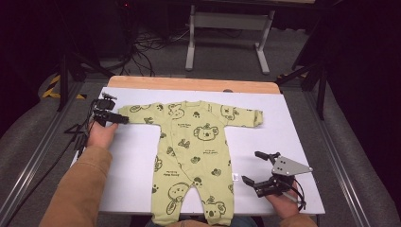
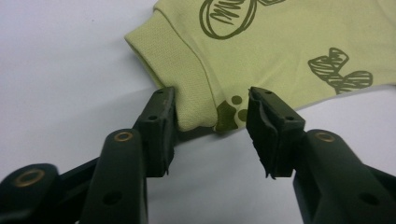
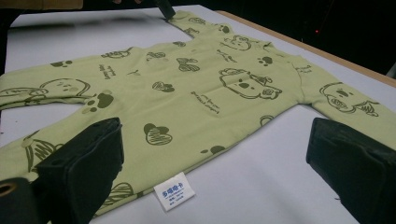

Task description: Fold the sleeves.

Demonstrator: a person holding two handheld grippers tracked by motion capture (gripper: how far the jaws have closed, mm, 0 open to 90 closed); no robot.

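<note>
Gripping tools flank a green romper (image 1: 191, 156) spread flat on a white table (image 1: 283, 137).
Near the legs, the right gripper (image 1: 255, 166) gapes, empty; farther off, the left gripper (image 2: 212, 123) straddles the sleeve cuff (image 2: 187, 93), one jaw touching, unclamped.

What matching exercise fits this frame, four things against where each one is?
Things:
1. left claw
2. right claw
3. label
4. romper

Places:
A. spread flat down the middle of the table
B. at a sleeve cuff, jaws either side of it
C. open over bare table beside the romper's side seam
D. sticking out of the side seam

Pairs: 1-B, 2-C, 3-D, 4-A
</note>
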